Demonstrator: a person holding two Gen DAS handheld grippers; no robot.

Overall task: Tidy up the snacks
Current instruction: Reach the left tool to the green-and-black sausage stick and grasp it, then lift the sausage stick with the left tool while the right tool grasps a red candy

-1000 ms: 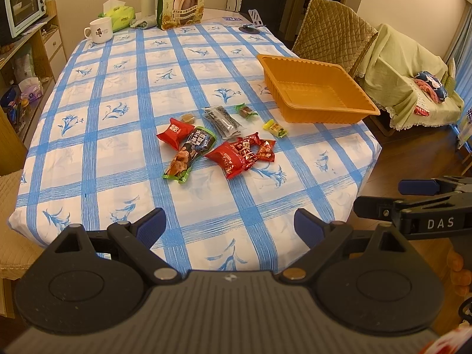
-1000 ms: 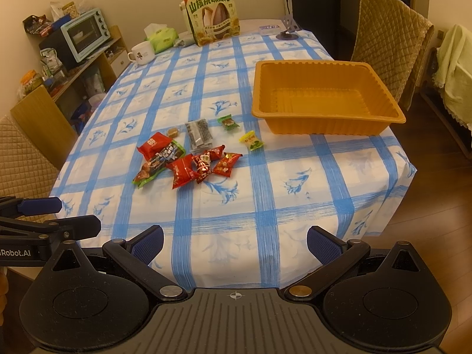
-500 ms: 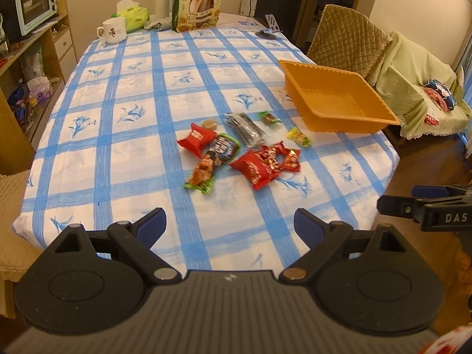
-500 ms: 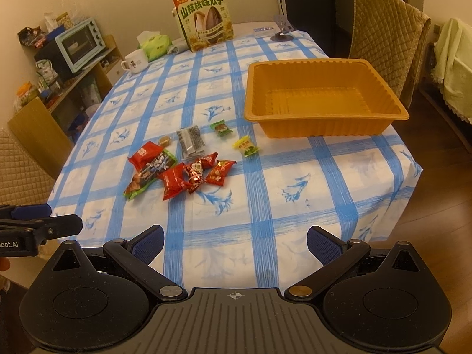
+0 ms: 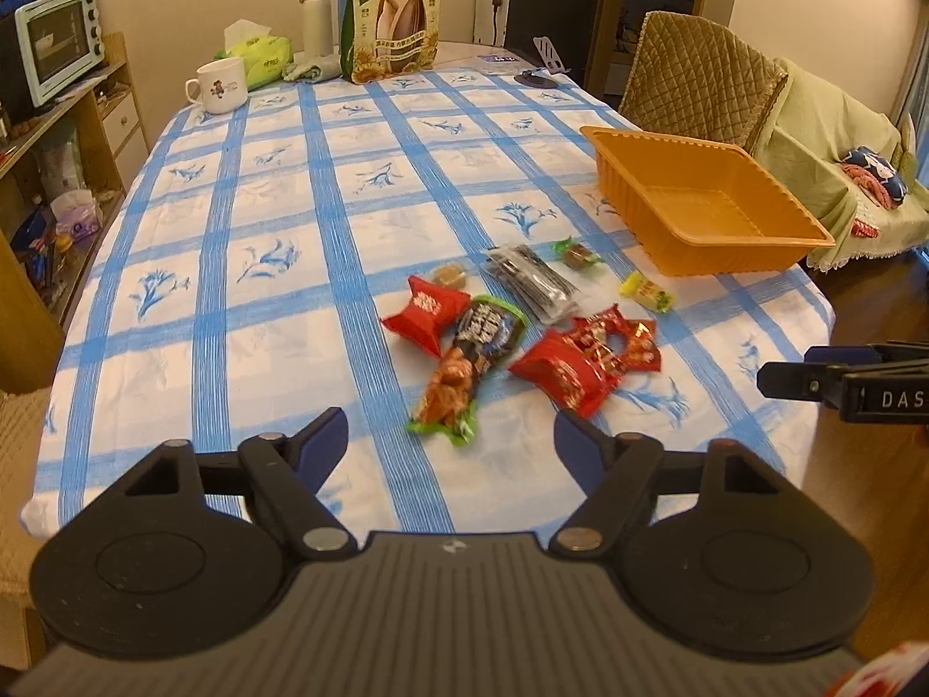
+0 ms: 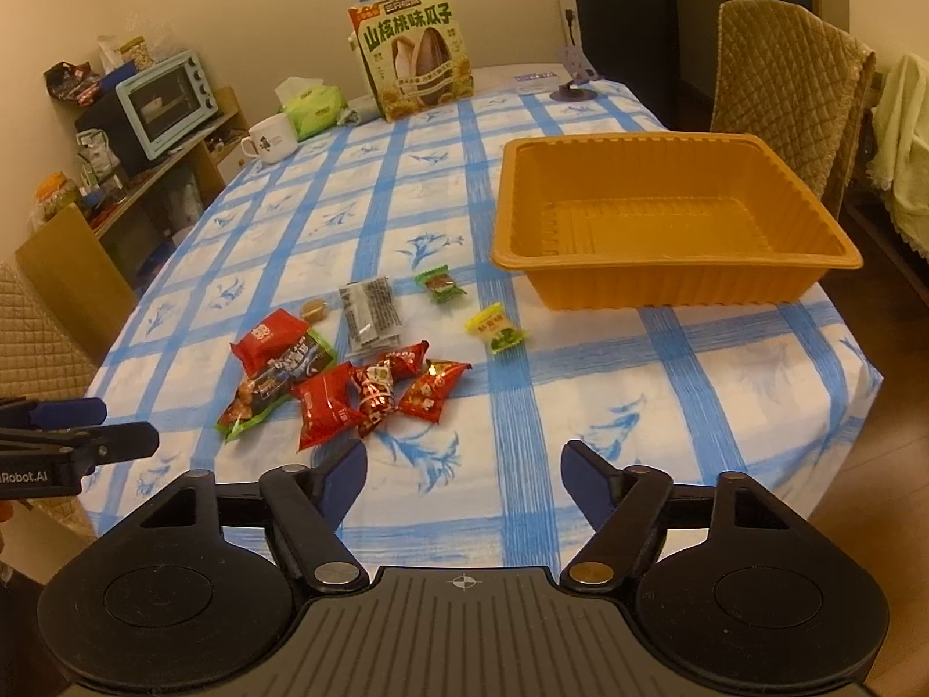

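Several snack packets lie in a loose pile on the blue-checked tablecloth (image 5: 261, 302): a red packet (image 5: 427, 313), a long green-edged meat snack (image 5: 464, 366), red wrapped sweets (image 5: 586, 360), a dark grey sachet (image 5: 534, 284), a green candy (image 5: 575, 255) and a yellow candy (image 5: 647, 291). An empty orange tray (image 6: 668, 221) stands right of them. My left gripper (image 5: 450, 435) hovers over the near table edge, jaws closing, nothing between them. My right gripper (image 6: 464, 467) hovers likewise just short of the red sweets (image 6: 377, 389), jaws closing on nothing.
At the far end stand a large sunflower-seed bag (image 5: 395, 17), a white mug (image 5: 218, 84), a tissue pack (image 5: 255, 52) and a flask (image 5: 316, 14). A quilted chair (image 6: 784, 75) is behind the tray, a shelf with a toaster oven (image 5: 52, 40) at left.
Both grippers have moved forward and down toward the table, so the snacks look nearer. The fingers of each have drawn closer together.
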